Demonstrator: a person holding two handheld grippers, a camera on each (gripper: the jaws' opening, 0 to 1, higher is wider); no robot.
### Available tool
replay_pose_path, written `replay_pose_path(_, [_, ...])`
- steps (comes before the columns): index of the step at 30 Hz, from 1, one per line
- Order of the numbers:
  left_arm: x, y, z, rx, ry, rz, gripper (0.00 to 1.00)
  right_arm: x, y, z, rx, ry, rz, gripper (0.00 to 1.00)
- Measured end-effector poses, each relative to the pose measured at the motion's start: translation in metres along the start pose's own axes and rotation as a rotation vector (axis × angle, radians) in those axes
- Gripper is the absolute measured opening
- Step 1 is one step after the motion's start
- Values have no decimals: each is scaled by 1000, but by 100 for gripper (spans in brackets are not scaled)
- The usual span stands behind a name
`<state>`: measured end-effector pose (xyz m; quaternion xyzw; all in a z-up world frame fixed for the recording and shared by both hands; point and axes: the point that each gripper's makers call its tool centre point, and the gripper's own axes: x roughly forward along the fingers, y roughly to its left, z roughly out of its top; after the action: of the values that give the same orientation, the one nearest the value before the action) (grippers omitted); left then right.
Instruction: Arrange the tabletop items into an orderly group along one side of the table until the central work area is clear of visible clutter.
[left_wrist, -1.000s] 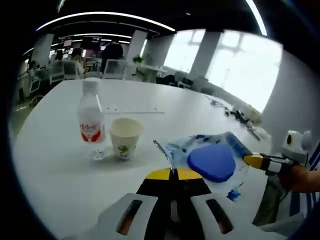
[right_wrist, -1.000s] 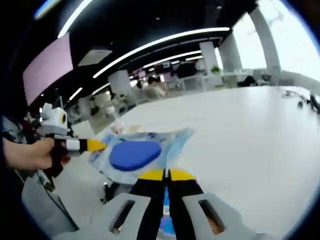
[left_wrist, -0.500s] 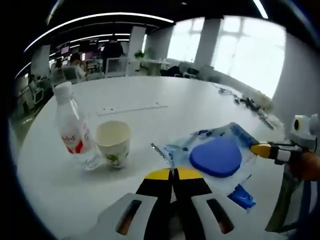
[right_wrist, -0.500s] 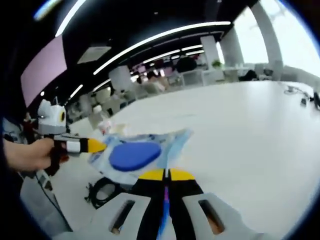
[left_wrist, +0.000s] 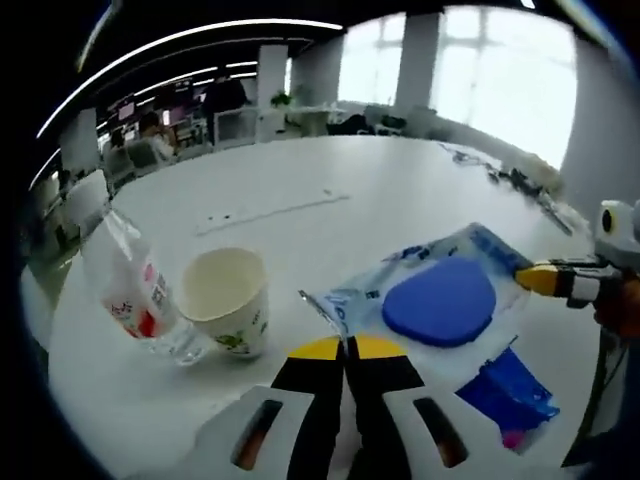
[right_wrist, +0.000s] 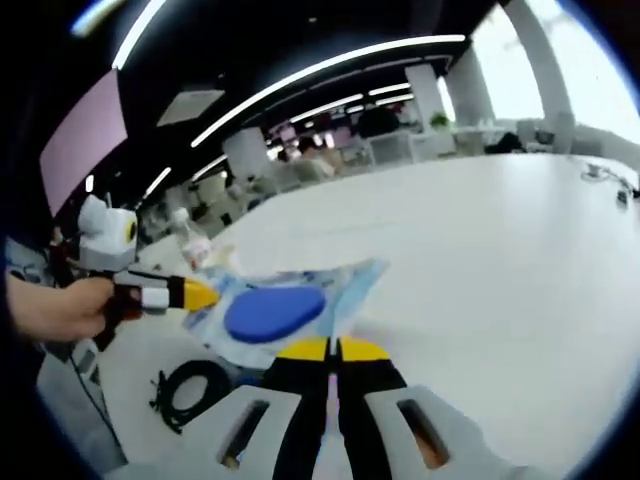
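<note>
Left gripper view: bottle (left_wrist: 128, 292) lower left, touching cup (left_wrist: 225, 300). Pouch (left_wrist: 430, 300) centre-right, held above the table (left_wrist: 300, 190). Left gripper (left_wrist: 346, 348) pinches its near corner, right gripper (left_wrist: 535, 279) its far edge. Risk: pouch swings, topples cup.

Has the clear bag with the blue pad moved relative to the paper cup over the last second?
Cannot tell. The bag sits right of the paper cup as before; both simply look nearer.

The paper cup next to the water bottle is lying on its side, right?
No, the paper cup stands upright with its open mouth up, beside the water bottle. The left gripper view shows it.
</note>
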<state>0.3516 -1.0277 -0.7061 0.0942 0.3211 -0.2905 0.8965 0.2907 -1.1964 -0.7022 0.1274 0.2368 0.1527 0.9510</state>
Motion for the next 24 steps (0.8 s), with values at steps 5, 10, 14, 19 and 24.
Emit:
replay_pose_path(5, [12,4,1,83,28,32,2,12,-4,-2,-6,4,9,0])
replay_pose_path(10, [23,8,-1,113,44,48,2,19,-6,1,-5,-1,13,0])
replay_pose_path(14, [29,12,-4,172,59,78,2,27,-6,0,-11,4,22,0])
replay_pose_path(19, [38,16,-9,167,72,87,2,34,-9,-4,-3,6,19,0])
replay_pose_path(24, [47,18,-9,171,77,96,2,41,-14,-7,-14,7,16,0])
